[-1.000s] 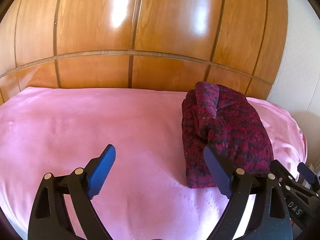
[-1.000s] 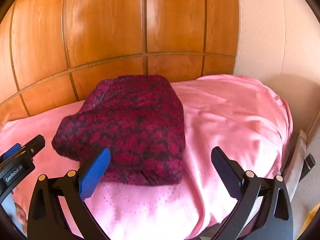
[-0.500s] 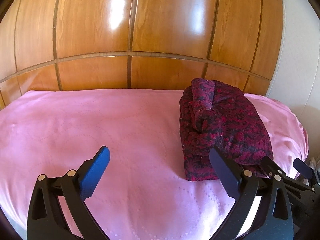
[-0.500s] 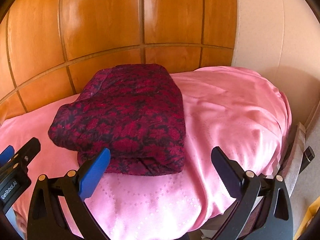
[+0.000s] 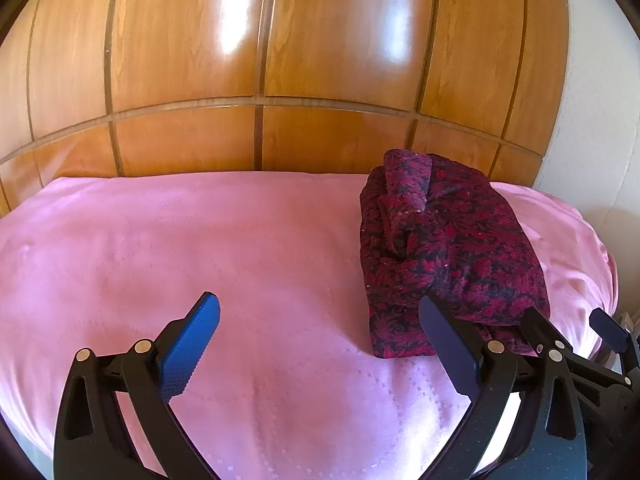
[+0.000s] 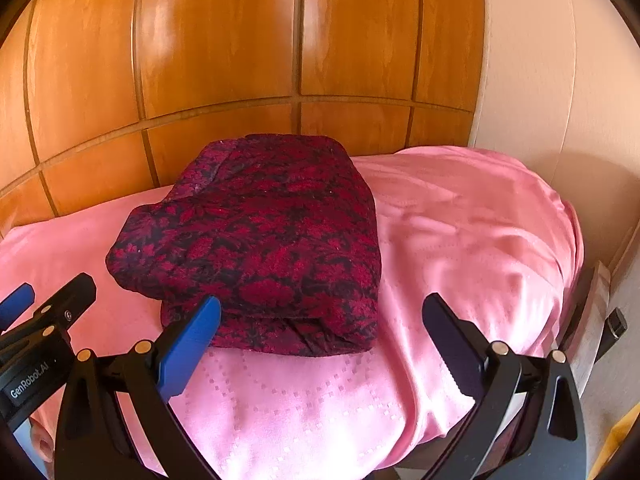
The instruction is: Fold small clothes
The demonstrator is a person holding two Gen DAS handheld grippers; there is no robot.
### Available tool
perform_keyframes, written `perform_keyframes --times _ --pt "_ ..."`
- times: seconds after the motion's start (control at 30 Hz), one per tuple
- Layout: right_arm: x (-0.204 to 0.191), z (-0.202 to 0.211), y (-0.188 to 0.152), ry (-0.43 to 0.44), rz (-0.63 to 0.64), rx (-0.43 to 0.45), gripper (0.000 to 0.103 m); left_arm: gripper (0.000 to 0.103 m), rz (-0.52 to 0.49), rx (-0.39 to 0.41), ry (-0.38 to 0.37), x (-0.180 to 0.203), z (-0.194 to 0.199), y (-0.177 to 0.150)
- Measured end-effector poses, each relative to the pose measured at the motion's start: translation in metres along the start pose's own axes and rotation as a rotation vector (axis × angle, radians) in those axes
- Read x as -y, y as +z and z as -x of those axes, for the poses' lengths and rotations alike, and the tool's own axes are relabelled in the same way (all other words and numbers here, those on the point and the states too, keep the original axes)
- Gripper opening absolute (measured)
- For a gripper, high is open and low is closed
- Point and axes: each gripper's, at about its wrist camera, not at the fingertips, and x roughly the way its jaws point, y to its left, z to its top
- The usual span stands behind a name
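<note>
My left gripper (image 5: 320,340) fingers spread wide, holding nothing | my right gripper (image 6: 320,340) likewise | folded dark-red patterned knit garment (image 6: 264,240) on pink bedspread (image 5: 200,260), centre-right in left view, beyond both fingertips, touching neither.

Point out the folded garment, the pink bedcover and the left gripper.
folded garment (image 6: 264,240): right wrist view, middle of its top face.
pink bedcover (image 5: 168,248): left wrist view, bare stretch left of the garment.
left gripper (image 5: 316,322): left wrist view, midway between its open fingers.
</note>
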Motion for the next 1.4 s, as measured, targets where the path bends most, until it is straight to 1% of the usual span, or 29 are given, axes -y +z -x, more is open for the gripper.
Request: perform_keyframes --times 0.23,0.53,0.9,1.4 --pt "-0.001 -0.005 -0.002 0.002 0.003 -0.014 0.101 0.099 -0.011 0.002 0.008 0.002 -0.002 -0.001" --pt "-0.003 -0.012 -0.004 0.004 -0.001 -0.032 0.101 0.099 0.0 -0.015 0.011 0.0 -0.006 -0.003" --pt "0.005 -0.013 -0.001 0.0 -0.034 -0.023 0.101 0.099 -0.011 -0.012 0.002 0.004 -0.004 -0.005" --pt "0.001 -0.008 -0.003 0.006 -0.031 -0.023 0.101 0.099 -0.011 0.003 -0.001 0.002 0.0 -0.001"
